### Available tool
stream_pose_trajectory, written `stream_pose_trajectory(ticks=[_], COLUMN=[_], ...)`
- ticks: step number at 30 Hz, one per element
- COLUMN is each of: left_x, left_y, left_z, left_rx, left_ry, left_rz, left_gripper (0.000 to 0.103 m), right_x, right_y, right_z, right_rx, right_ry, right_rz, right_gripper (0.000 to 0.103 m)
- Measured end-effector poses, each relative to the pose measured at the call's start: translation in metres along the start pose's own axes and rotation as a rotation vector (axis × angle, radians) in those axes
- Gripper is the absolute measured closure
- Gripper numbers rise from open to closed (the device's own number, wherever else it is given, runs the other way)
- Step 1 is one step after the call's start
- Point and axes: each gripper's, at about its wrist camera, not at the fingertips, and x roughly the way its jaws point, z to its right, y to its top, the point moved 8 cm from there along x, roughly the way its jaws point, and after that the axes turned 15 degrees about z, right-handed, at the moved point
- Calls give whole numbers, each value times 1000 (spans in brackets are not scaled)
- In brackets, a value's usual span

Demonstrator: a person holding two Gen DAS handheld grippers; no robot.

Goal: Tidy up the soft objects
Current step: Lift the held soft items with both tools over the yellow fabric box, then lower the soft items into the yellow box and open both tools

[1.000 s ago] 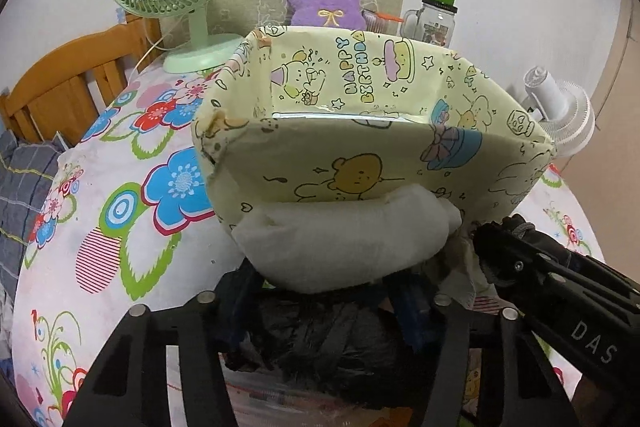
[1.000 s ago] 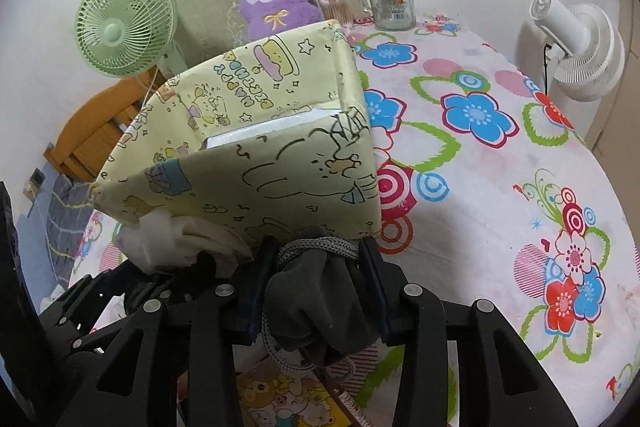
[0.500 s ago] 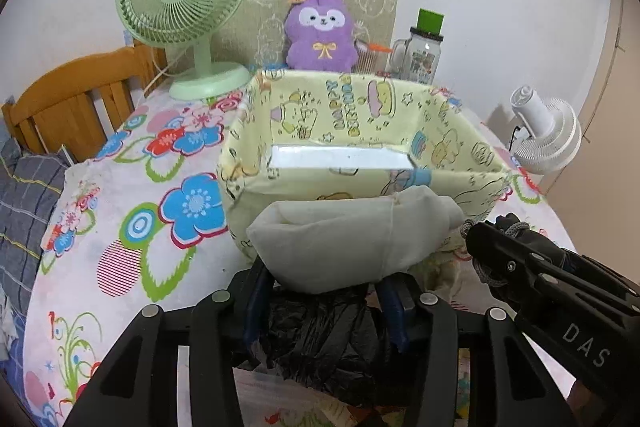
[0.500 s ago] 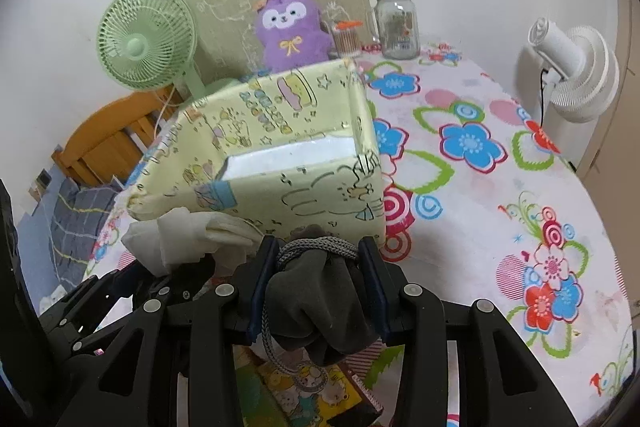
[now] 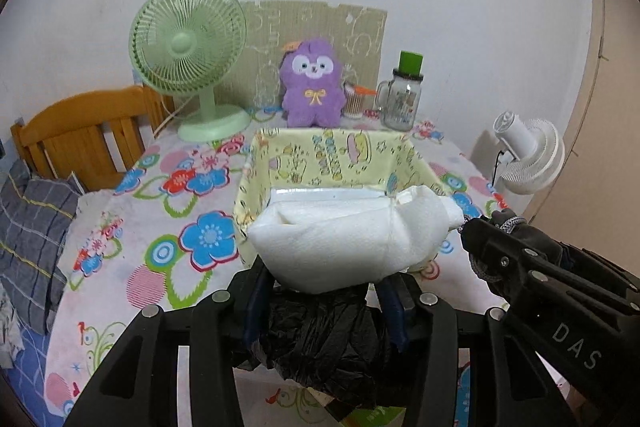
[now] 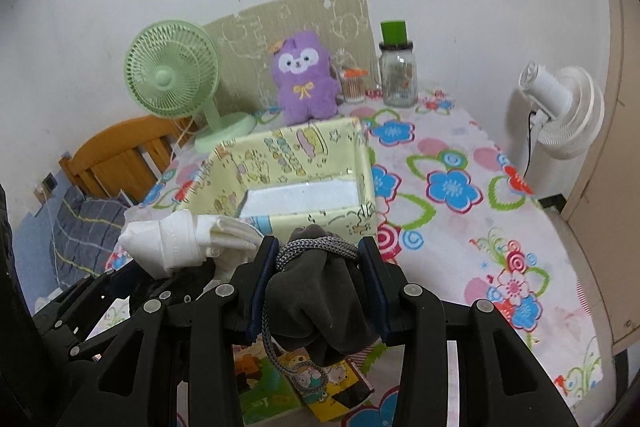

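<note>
A yellow cartoon-print box (image 5: pixel 332 163) stands open on the flowered table; it also shows in the right wrist view (image 6: pixel 296 167). My left gripper (image 5: pixel 324 291) is shut on a black plastic bundle (image 5: pixel 324 339) topped by a white cloth roll (image 5: pixel 348 239), held just in front of the box. My right gripper (image 6: pixel 320 275) is shut on a grey drawstring pouch (image 6: pixel 320 303), near the box's front right corner. The white roll (image 6: pixel 176 243) shows at the left of the right wrist view.
At the back stand a green fan (image 5: pixel 192 55), a purple plush (image 5: pixel 312 87), a jar with a green lid (image 5: pixel 402 95) and cardboard. A white fan (image 5: pixel 528 155) is at the right, a wooden chair (image 5: pixel 84 131) at the left. Picture books (image 6: pixel 304 383) lie below the right gripper.
Both grippers have risen and pulled back from the box with their loads. The box now sits lower and smaller in both views, its inside visible.
</note>
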Motion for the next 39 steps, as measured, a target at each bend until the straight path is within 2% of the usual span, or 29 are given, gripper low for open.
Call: stream_pose_trajectory(ticks=[10,20,31,39], left_x=[-32,-44,-32,-5], left_y=[28,44,48,52], left_z=[6,9,9,4], left_rx=[11,22,23,20], left_ry=[4,5,-3,-8], left_rz=[76,121,118,97], left_gripper=[53,53,51,50], right_x=[-36,-54,-44,-13], right_y=[29,45,49,54], right_z=[-11,-14,-14,-15], right_rx=[-29,-47,-45,-49], right_ry=[13,12,8,5], right_rz=[87,137,125,100], right_gripper=[59,59,59,59])
